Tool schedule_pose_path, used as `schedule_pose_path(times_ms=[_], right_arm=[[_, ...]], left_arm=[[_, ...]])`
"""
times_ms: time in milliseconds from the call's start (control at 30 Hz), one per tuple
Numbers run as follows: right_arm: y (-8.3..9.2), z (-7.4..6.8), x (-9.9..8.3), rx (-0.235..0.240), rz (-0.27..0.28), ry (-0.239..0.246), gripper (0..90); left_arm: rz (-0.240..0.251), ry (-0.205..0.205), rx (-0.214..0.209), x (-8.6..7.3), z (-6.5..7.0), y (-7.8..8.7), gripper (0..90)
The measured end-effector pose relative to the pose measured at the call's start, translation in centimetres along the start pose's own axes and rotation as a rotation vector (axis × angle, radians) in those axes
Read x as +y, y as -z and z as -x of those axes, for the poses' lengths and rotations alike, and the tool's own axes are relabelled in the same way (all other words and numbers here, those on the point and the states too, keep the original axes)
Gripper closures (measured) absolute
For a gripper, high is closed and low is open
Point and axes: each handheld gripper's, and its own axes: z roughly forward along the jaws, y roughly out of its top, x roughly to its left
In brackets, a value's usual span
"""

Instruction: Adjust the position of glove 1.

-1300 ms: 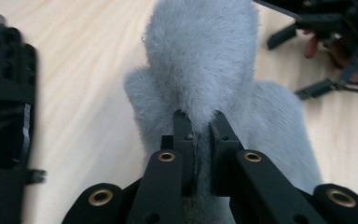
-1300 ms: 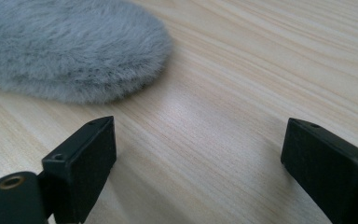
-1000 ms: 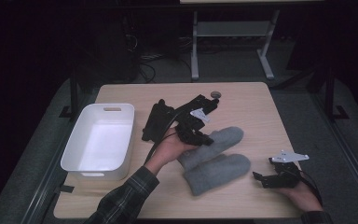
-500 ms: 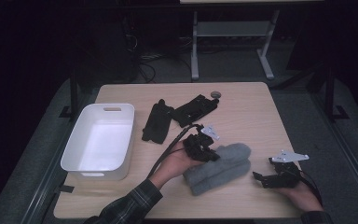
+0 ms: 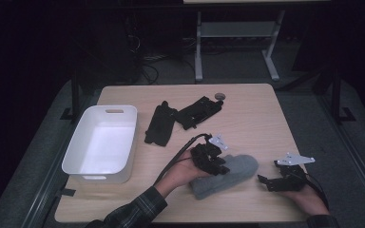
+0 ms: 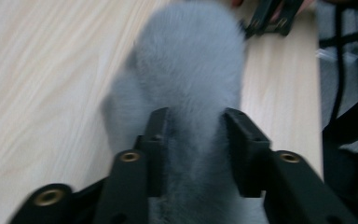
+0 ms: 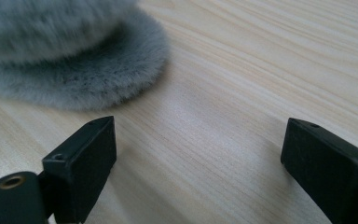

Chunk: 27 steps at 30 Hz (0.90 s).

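Dark room all round; metal legs of another table (image 5: 199,45) stand on grey floor beyond mine. Pale wood-grain table (image 5: 256,114), lit from above. No brand, label or writing readable on anything.

Grey fuzzy slippers (image 5: 228,173) lie stacked, one on the other, near the front edge, right of centre. My left gripper (image 5: 214,164) sits over their left end; its jaws have just been opening, and in the left gripper view the upper slipper's fur (image 6: 191,70) runs between the two pads (image 6: 156,135), touching them, not squeezed that I can tell.

My right gripper (image 5: 273,183) rests just beside the slippers' right end, near the front right corner, jaws wide, bare wood between them (image 7: 200,144).

White tub (image 5: 123,142) at the left edge. Two black flat items (image 5: 161,123) lie mid-table toward the back; small round disc (image 5: 219,96) near the back edge.
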Motion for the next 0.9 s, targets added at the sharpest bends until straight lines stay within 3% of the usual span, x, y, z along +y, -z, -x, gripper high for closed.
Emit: schedule_pose_path(times_ms=[200,300,567,767,900], right_arm=[[0.0,0.0,0.0,0.0,0.001,0.0,10.1],[0.0,0.0,0.0,0.0,0.0,0.0,10.1],[0.0,0.0,0.0,0.0,0.0,0.0,10.1],[-0.1,0.0,0.1,0.0,0.001,-0.001,10.1],[-0.1,0.0,0.1,0.0,0.001,-0.002,10.1]], left_arm=[[0.044,-0.001,0.012,0.3,-0.6,1.3,45.6],[0.059,0.027,0.027,0.1,-1.8,2.0,40.2],[0.068,0.052,0.014,-0.1,-3.1,1.1,23.3],[-0.016,0.029,0.027,-0.6,-3.0,-1.1,19.4],[-0.049,0.034,0.012,-1.2,-3.0,-1.9,18.9]])
